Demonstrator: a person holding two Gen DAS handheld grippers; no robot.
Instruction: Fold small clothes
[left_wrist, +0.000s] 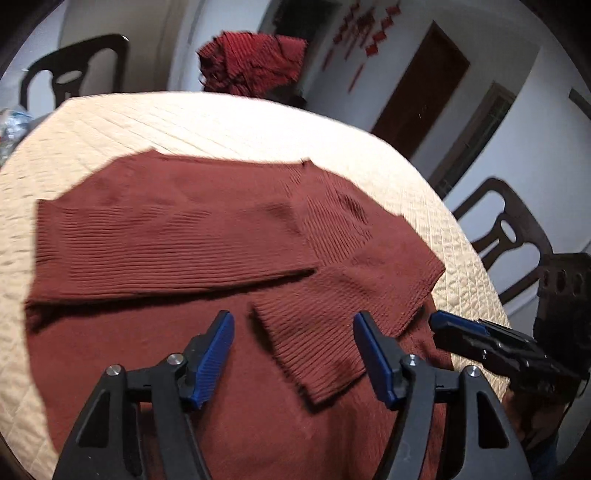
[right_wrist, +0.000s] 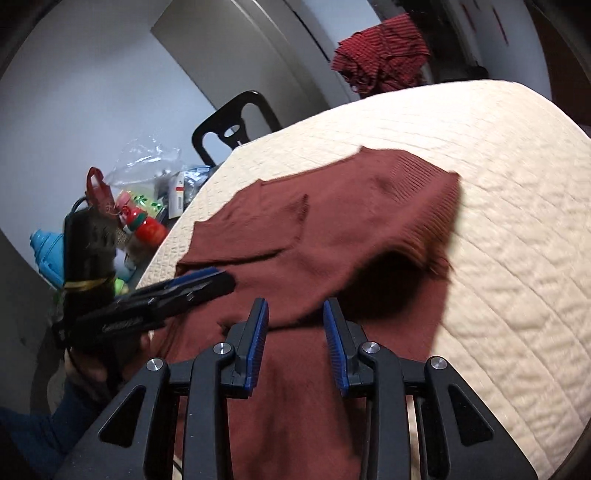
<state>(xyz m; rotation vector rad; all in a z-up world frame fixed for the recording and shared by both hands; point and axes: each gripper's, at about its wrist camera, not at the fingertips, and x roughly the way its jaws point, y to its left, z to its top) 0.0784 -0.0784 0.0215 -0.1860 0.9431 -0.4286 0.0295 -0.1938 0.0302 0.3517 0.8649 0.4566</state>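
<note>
A rust-brown knitted sweater (left_wrist: 177, 229) lies flat on the cream quilted table cover (left_wrist: 229, 122), with both sleeves folded across its body. My left gripper (left_wrist: 295, 354) hovers open over the ribbed cuff (left_wrist: 314, 339) of the nearer sleeve, its blue pads clear of the cloth. My right gripper (left_wrist: 461, 332) comes in from the right edge of that view. In the right wrist view the right gripper (right_wrist: 295, 332) is open above the sweater (right_wrist: 332, 221) with nothing pinched. The left gripper (right_wrist: 195, 284) is at its left, held by a hand (right_wrist: 92, 369). One folded cuff (right_wrist: 424, 240) stands slightly raised.
A red striped garment (left_wrist: 255, 62) hangs beyond the table's far edge. Dark chairs stand at the back left (left_wrist: 74, 66) and at the right (left_wrist: 509, 229). Bottles and plastic bags (right_wrist: 147, 206) crowd the table's left side. Bare quilted cover (right_wrist: 517, 221) lies to the right of the sweater.
</note>
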